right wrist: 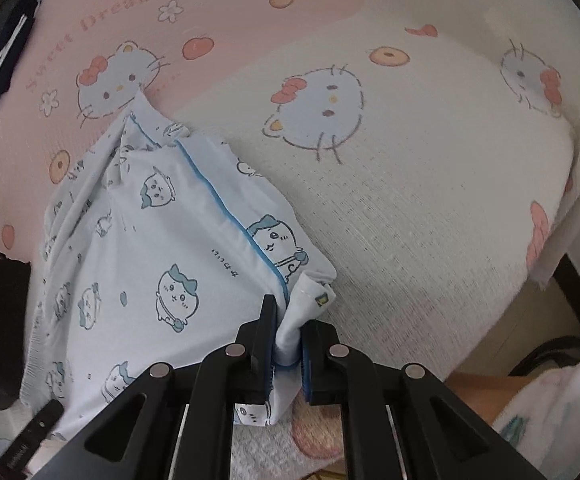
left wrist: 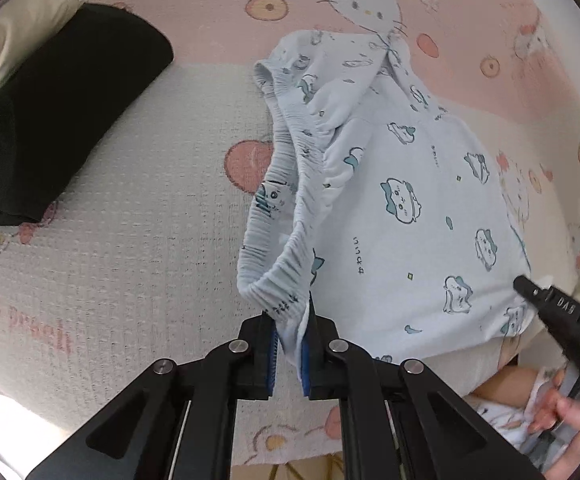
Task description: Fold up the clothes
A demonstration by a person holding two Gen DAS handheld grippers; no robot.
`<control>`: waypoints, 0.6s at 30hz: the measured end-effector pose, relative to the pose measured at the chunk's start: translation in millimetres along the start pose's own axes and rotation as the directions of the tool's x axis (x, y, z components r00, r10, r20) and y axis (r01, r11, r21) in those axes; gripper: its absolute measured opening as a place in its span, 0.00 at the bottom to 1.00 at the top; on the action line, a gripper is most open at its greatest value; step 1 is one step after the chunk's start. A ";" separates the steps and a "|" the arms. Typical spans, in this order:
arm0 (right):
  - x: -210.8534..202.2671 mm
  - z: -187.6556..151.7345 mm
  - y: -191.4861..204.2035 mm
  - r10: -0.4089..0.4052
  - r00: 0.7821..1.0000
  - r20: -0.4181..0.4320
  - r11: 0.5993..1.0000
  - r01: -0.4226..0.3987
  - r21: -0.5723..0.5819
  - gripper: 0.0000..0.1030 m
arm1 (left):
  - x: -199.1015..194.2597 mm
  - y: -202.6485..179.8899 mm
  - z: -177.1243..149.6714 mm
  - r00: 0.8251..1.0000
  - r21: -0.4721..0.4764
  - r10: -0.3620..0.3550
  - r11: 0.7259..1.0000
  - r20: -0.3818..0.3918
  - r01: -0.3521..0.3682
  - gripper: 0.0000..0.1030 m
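**Both grippers clamp pale blue shorts above cartoon-print blanket**

A pair of light blue printed shorts [left wrist: 402,200] hangs partly lifted over a pink and cream cat-print blanket [left wrist: 130,208], its far end resting on the blanket's pink band. The left gripper [left wrist: 290,344] is closed on the gathered elastic waistband [left wrist: 282,216]; the right gripper [right wrist: 288,344] is closed on the hem corner beside the blue piping [right wrist: 226,204]. The cloth looks thin, light and limp: it sags between the two holds and wrinkles freely, so it should drape rather than keep a crease. The ruched waistband gives the thicker, surer bite; the single-layer hem may slip if pulled hard. Taking hold at corners keeps edges straight. A folded black garment [left wrist: 62,120] lies on the blanket, well to the left of the shorts.
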State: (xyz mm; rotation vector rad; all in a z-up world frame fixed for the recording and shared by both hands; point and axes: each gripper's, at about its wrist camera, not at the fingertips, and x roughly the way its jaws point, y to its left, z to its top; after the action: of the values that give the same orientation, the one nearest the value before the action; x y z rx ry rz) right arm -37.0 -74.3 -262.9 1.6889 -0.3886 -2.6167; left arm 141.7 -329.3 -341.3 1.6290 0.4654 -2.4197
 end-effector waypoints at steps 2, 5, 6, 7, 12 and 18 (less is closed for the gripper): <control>-2.0 -0.7 -2.0 0.009 1.000 -0.010 1.000 -0.009 0.010 0.07 | -1.9 2.2 -1.7 1.000 0.008 -0.003 1.000 -0.002 0.003 0.07; -2.1 -2.2 -2.5 0.000 0.999 -0.037 1.000 0.001 0.014 0.07 | -1.2 7.8 -3.3 1.000 0.004 -0.009 1.000 -0.016 0.009 0.07; -1.9 -2.6 -2.1 -0.004 0.999 -0.047 1.000 0.005 0.014 0.07 | 0.1 10.2 -3.6 1.000 0.001 -0.009 1.000 -0.025 0.010 0.07; -1.7 -2.8 -1.6 -0.010 0.998 -0.058 1.000 0.011 0.014 0.07 | 1.5 12.5 -3.9 0.999 -0.001 -0.010 1.000 -0.034 0.010 0.07; -1.8 -2.1 2.9 -0.040 0.995 -0.092 0.999 0.040 0.004 0.07 | 10.7 16.1 -7.7 0.996 0.054 0.007 0.999 -0.092 -0.002 0.07; -5.5 -1.3 6.4 -0.031 0.994 -0.108 1.000 0.031 -0.004 0.09 | 5.5 24.6 -5.9 0.994 0.073 -0.044 0.996 -0.097 0.052 0.07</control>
State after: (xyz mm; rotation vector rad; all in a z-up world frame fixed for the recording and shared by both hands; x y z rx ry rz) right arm -34.4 -80.0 -257.1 1.8404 -0.3598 -2.5309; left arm 152.7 -350.1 -352.2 1.7911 0.4375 -2.4299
